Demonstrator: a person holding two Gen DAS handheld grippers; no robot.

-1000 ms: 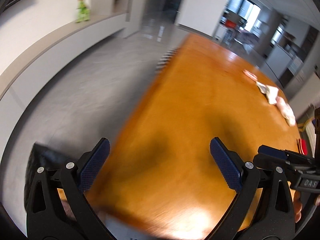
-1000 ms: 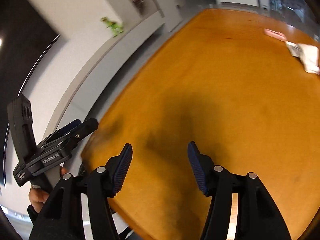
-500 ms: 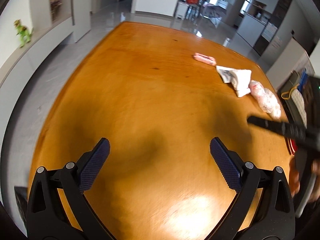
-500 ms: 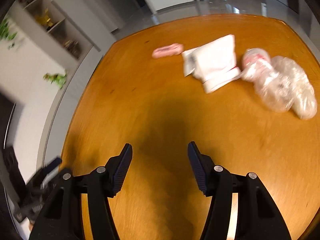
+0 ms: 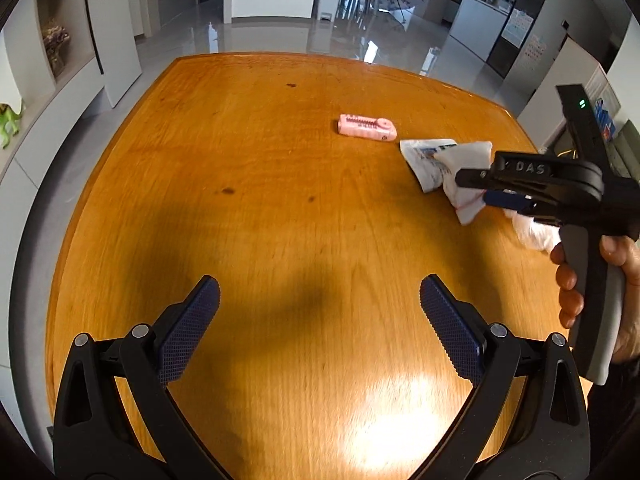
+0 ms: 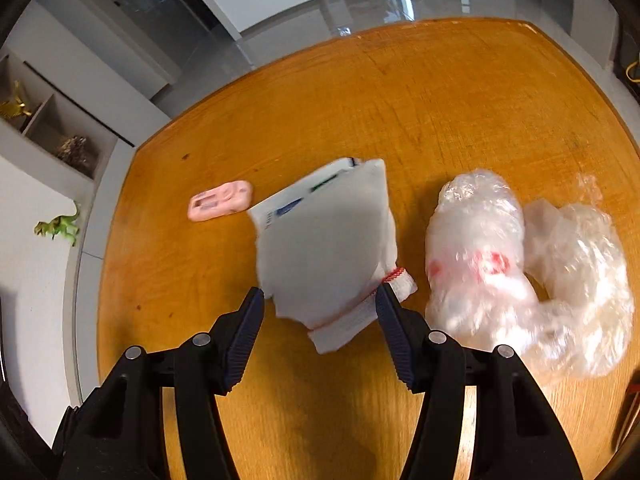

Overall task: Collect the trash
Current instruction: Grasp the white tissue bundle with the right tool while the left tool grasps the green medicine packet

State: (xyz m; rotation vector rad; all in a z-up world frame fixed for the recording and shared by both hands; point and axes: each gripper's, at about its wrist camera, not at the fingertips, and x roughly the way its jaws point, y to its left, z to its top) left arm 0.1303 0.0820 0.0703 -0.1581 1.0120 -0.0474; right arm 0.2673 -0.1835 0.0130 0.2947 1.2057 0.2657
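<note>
Here, the right gripper (image 6: 319, 328) hangs low over an orange wooden table (image 6: 460, 112), its blue-padded jaws spread apart with nothing between the pads. The near, red-stitched end of a white pouch (image 6: 328, 248) lies just ahead of the fingertips, roughly in line with the gap; whether the right-hand pad touches its hem cannot be told. Under the pouch's far edge sits a white printed wrapper (image 6: 288, 204) with blue and green marks. Just to the right of the pouch lies a crumpled clear plastic bag (image 6: 476, 248) with red print, and pressed against that bag's right side is a second clear plastic bag (image 6: 580, 276), both blurred. Farther back and to the left of the pouch, close to the wrapper's corner but apart from it, rests a small pink packet (image 6: 221, 201).

From the other side, the left gripper (image 5: 320, 308) is held above bare tabletop near the front edge, its jaws wide apart and holding nothing. Well ahead and to its right, the same trash sits in a row: the pink packet (image 5: 367, 127) farthest back, then the printed wrapper (image 5: 424, 156) and the white pouch (image 5: 466, 184), partly hidden by the right gripper (image 5: 476, 188), which a hand (image 5: 592, 280) grips by its grey handle. A bit of clear plastic shows below that tool. Beyond the table stretch a glossy grey floor (image 5: 280, 40) and, at far left, a green toy dinosaur (image 5: 10, 120) on a ledge.
</note>
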